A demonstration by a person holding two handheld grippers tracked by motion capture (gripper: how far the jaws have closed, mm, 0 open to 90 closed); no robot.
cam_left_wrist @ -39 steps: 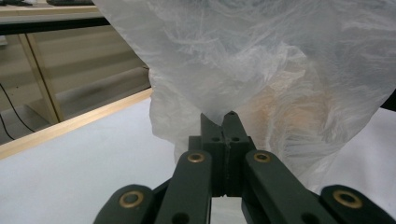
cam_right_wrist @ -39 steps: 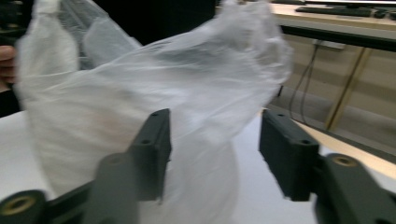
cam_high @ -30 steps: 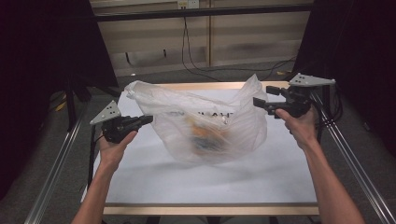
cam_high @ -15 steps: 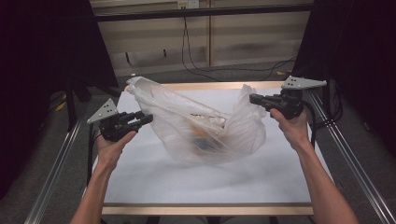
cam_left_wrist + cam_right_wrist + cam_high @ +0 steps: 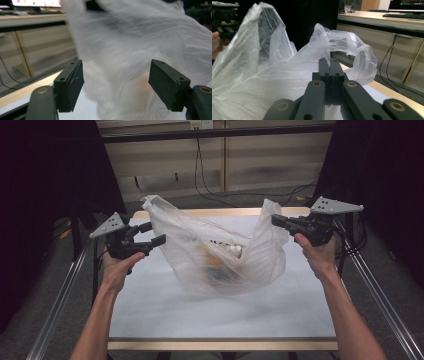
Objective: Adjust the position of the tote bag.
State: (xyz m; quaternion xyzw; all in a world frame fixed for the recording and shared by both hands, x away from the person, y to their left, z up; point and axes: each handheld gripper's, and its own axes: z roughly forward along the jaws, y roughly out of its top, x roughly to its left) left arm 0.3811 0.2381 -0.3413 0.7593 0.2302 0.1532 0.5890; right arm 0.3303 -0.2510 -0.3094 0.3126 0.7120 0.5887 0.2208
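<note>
Sagging since, plastic bag point(image 5: 220, 255) stays pinched by right gripper point(image 5: 277, 221); left gripper point(image 5: 156, 234) just opened, empty.

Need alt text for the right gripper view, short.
The right gripper, jaws shut, pinches the edge of a translucent white plastic bag that billows to its left. A wooden table edge and a desk with a monitor lie behind.
</note>
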